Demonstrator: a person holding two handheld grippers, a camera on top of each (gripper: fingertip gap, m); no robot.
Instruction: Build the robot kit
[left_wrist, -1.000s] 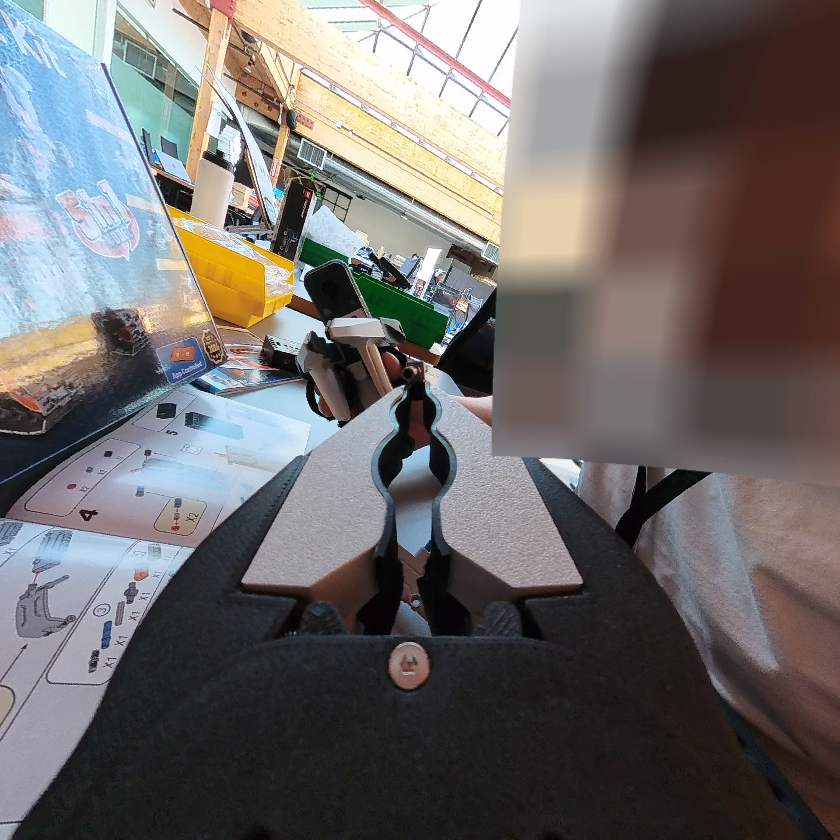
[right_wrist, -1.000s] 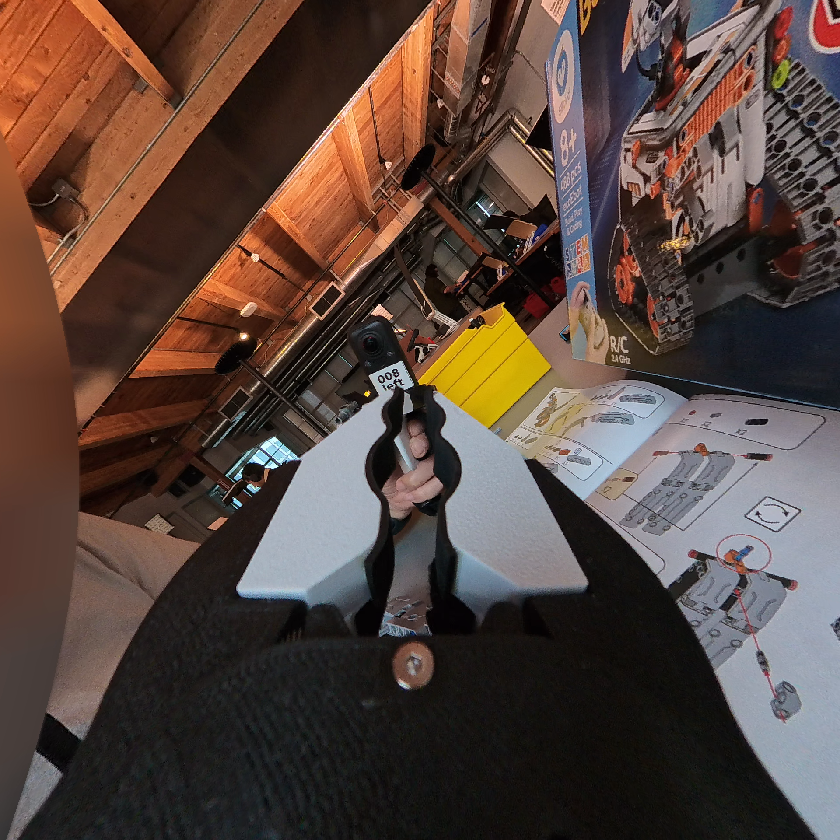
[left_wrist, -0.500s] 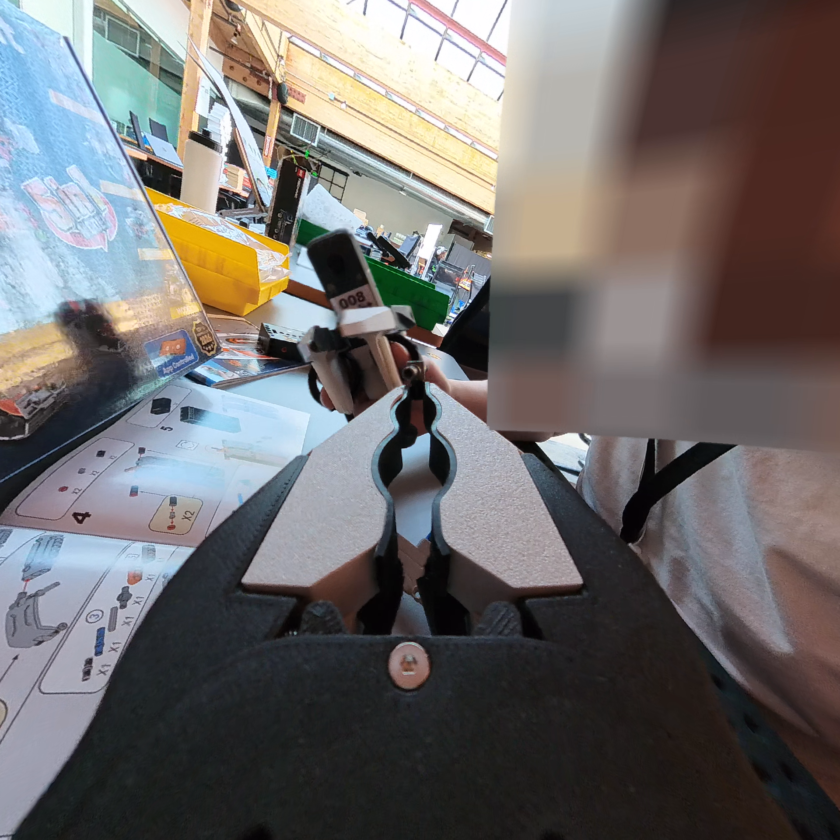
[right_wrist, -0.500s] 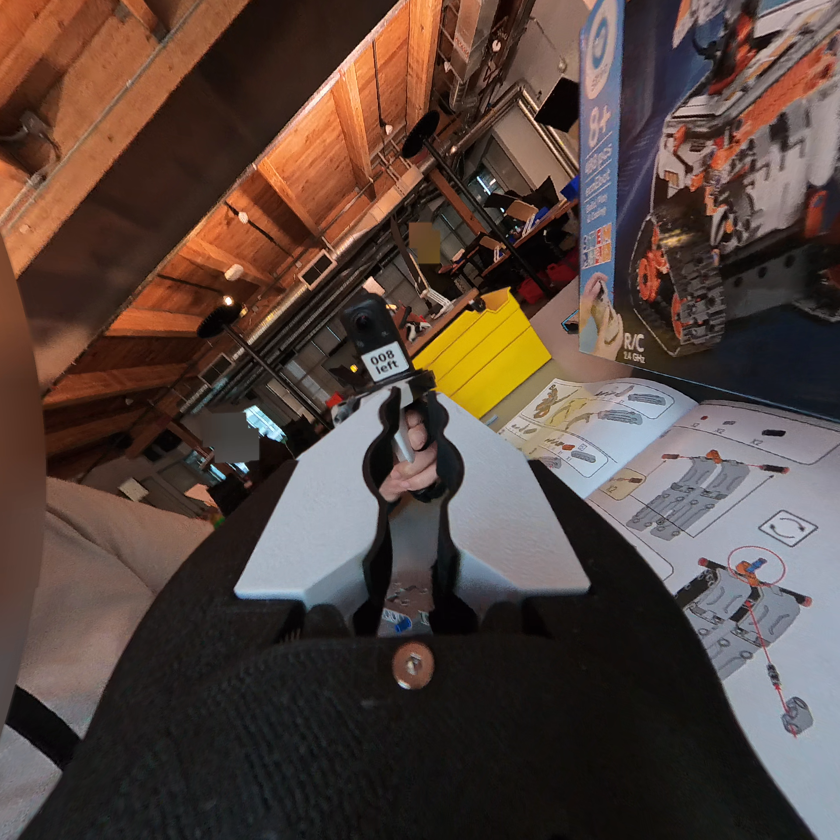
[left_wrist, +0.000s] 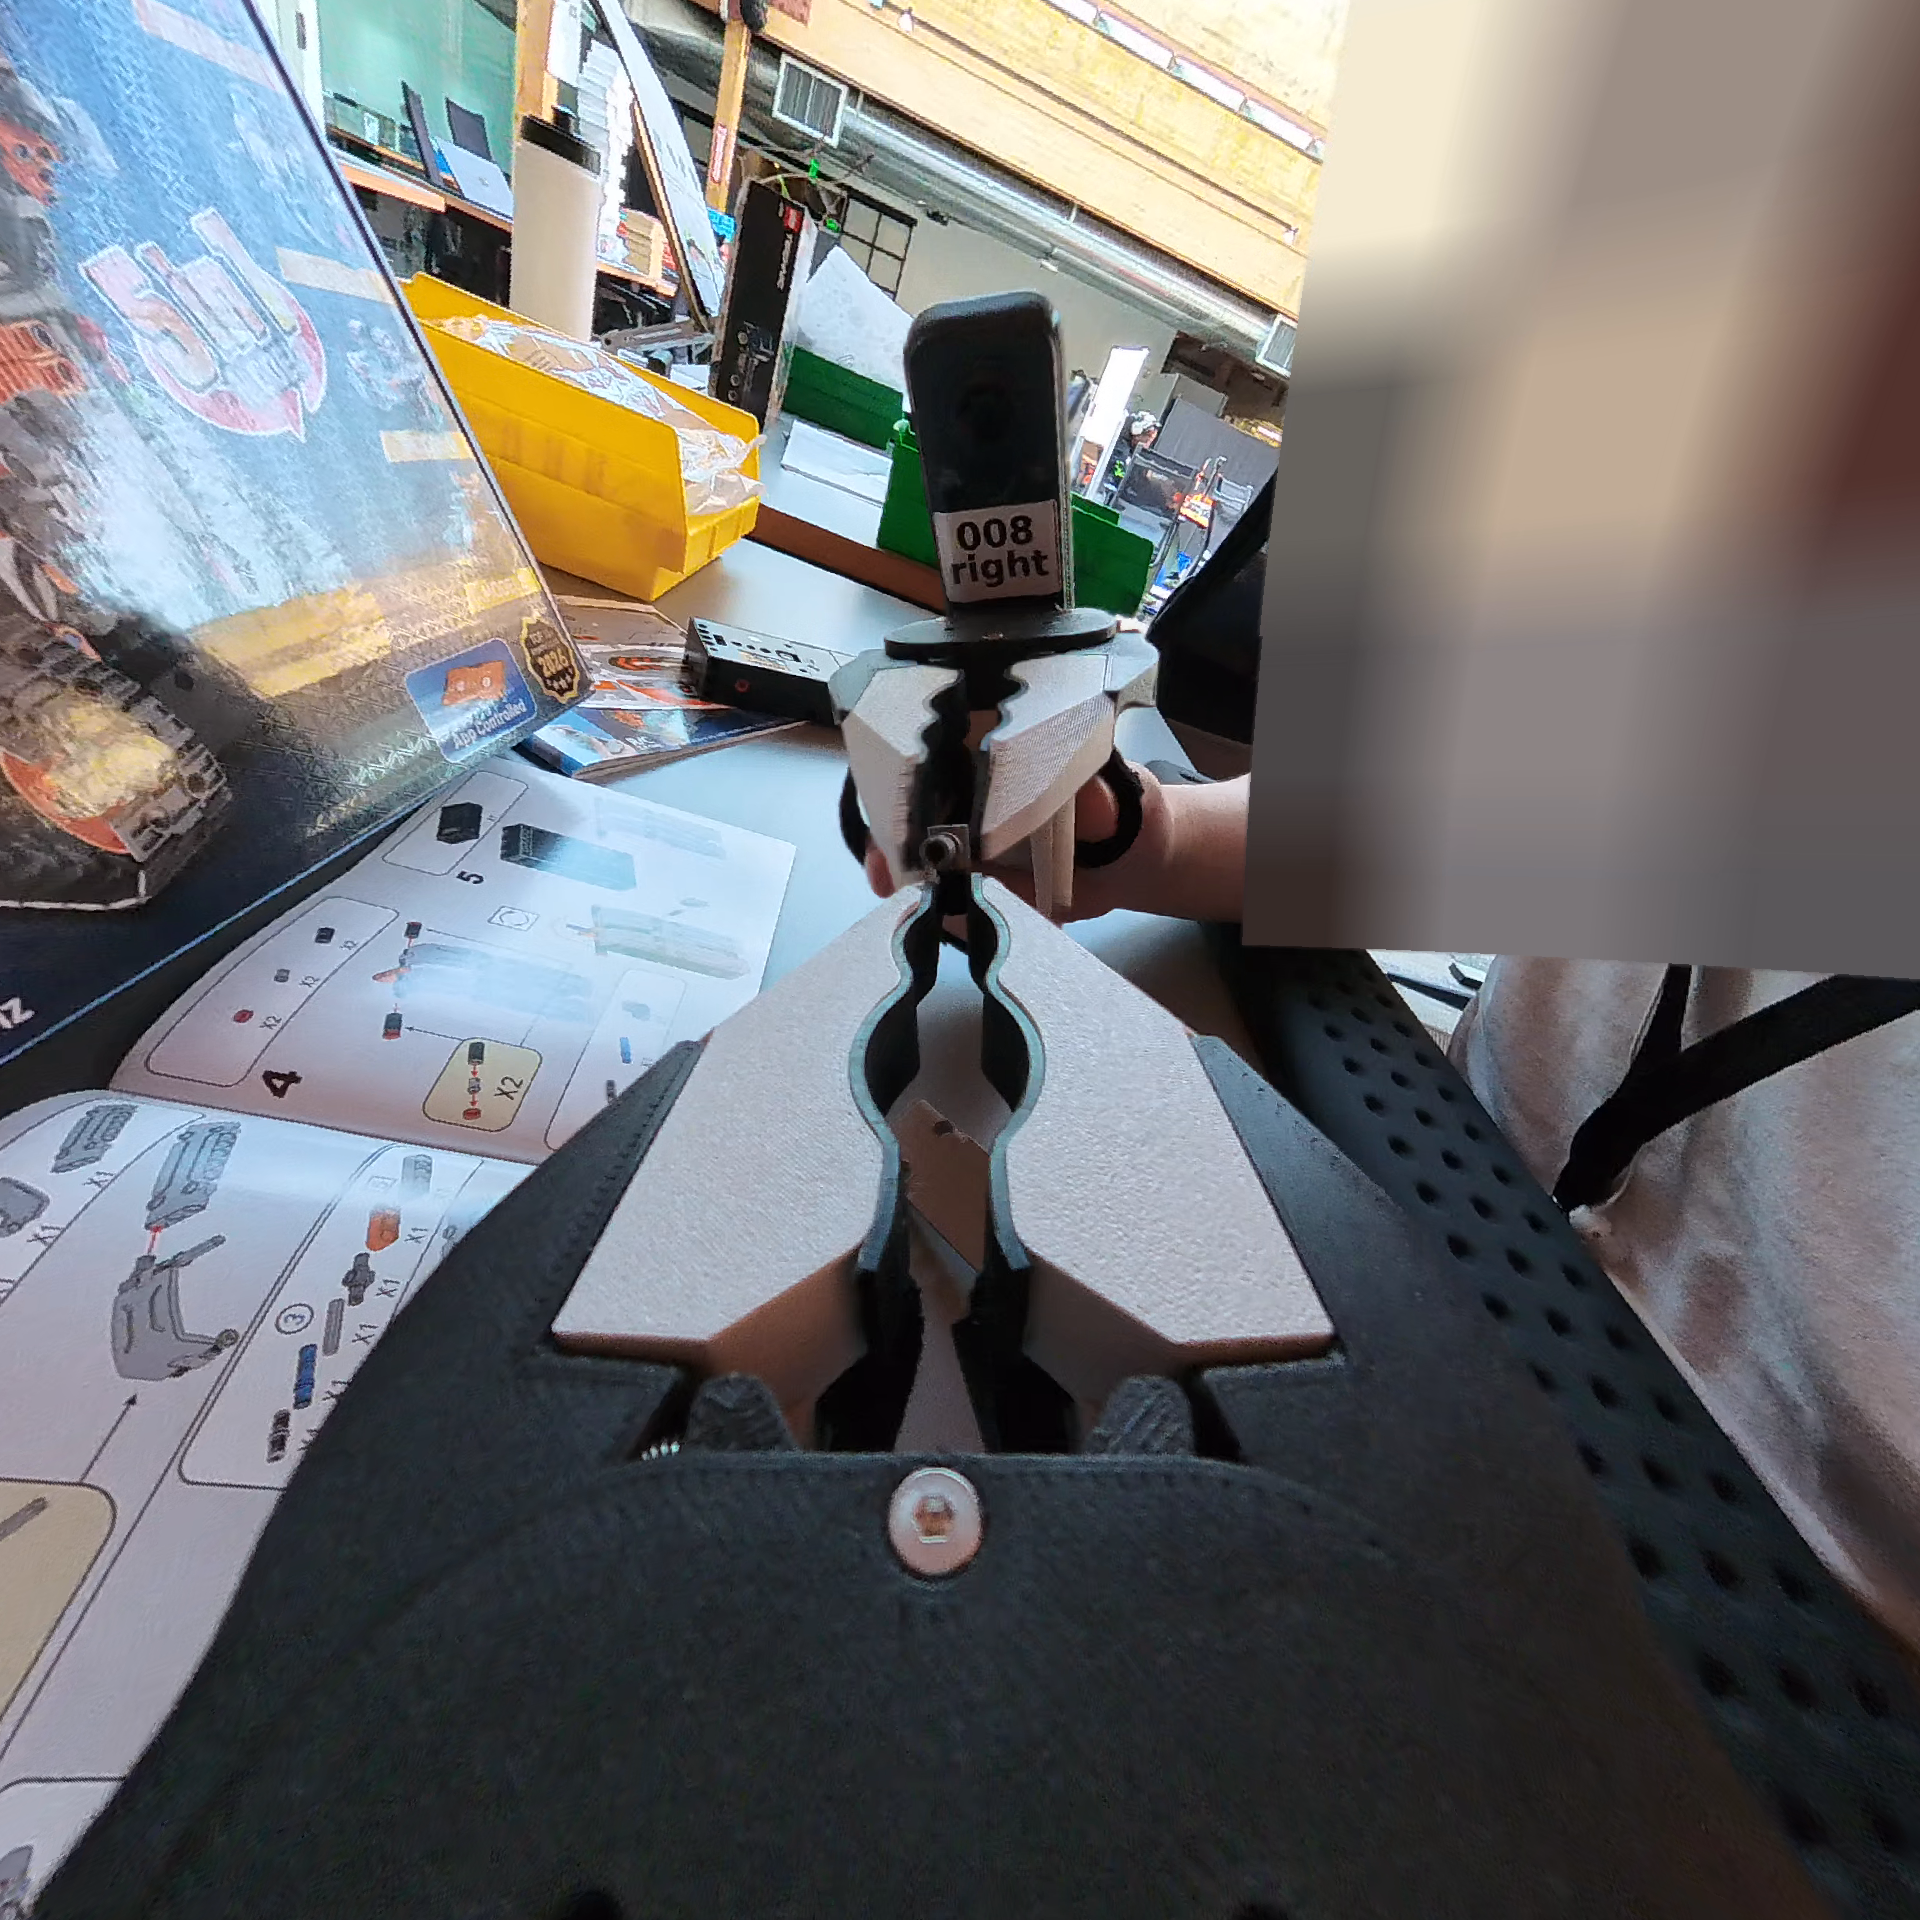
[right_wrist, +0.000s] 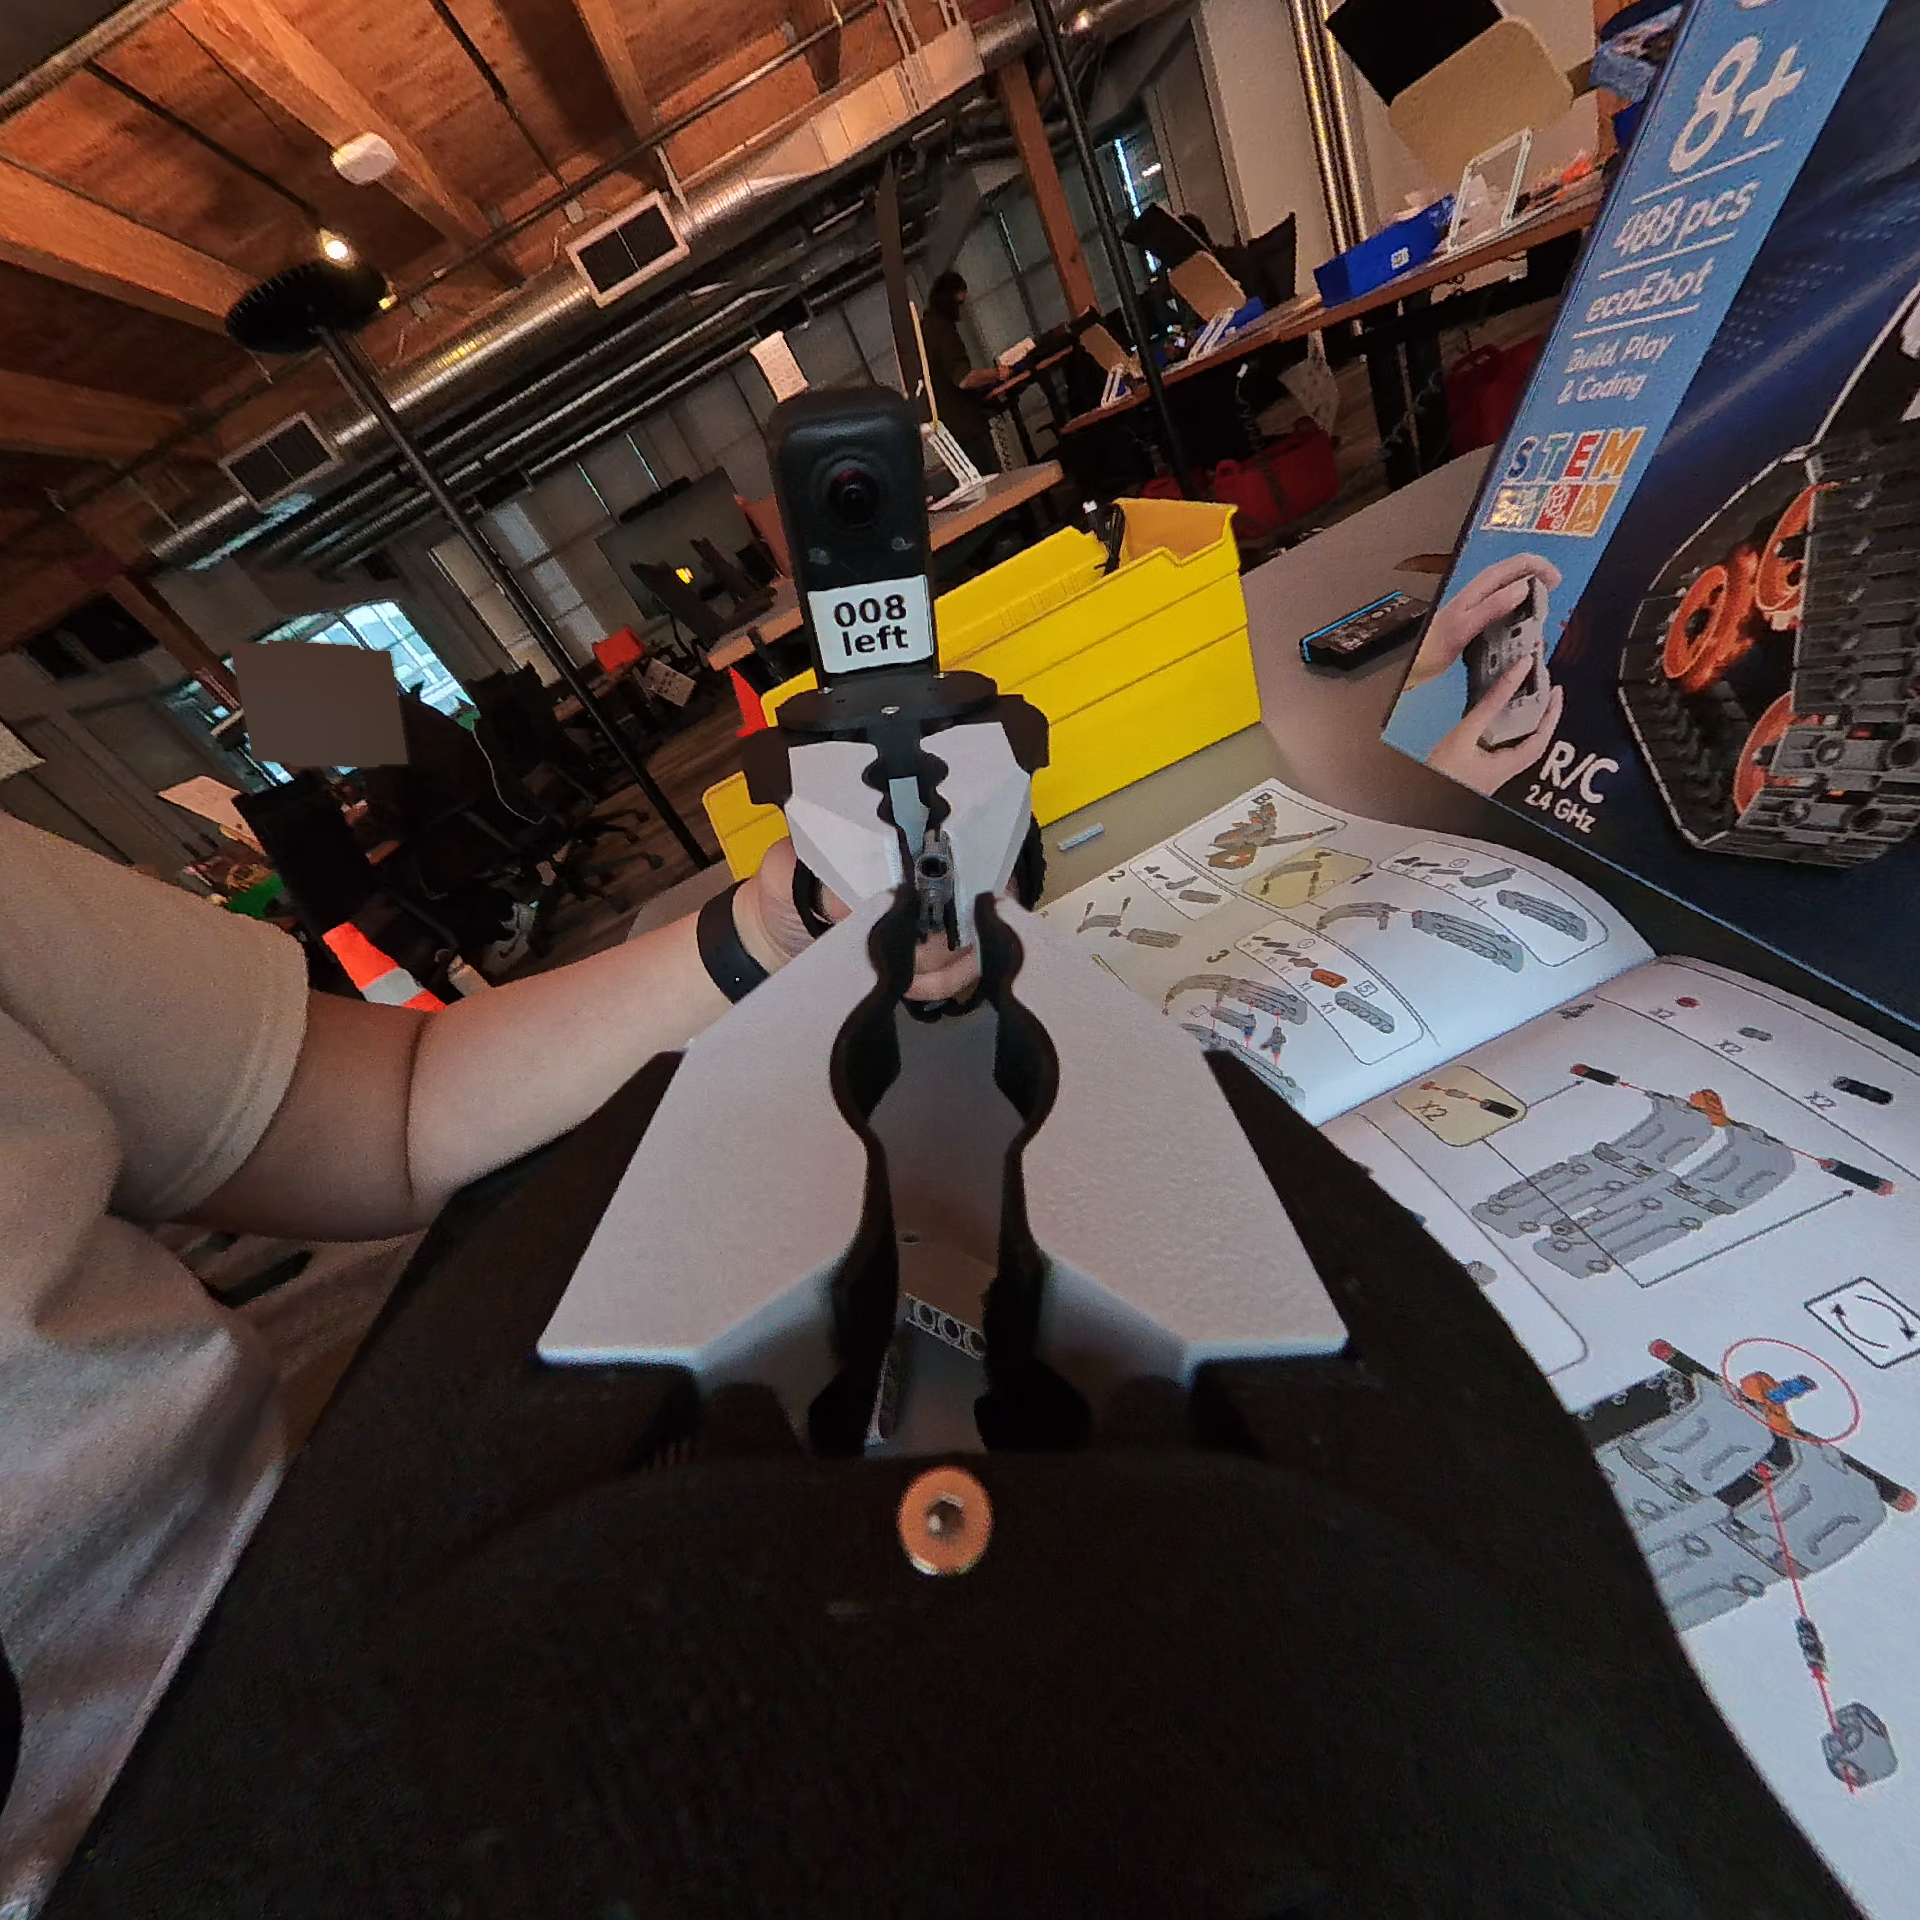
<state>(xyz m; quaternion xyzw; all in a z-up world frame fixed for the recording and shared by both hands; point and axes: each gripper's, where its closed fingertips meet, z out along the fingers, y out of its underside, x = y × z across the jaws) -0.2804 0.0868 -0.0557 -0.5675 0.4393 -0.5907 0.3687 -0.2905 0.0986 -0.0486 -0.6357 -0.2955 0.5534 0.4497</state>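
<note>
My left gripper is shut on a small grey piece with a hole, which sticks out just past its tips. My right gripper points straight at it, tip to tip. Its jaws stand narrowly apart, and the small grey piece sits right at its fingertips, between them. I cannot tell if they press on it. The right gripper shows head-on in the left wrist view, and the left gripper shows head-on in the right wrist view. Both are held above the table.
An open instruction booklet lies on the table under the grippers. A large blue toy box stands behind it. A yellow bin and a small black device sit farther back. The person's arm reaches in from the left. Both grippers' tips are close together, under 4 cm apart.
The two grippers have turned to face each other squarely and come together tip to tip. The small grey piece has stayed in the left gripper.
</note>
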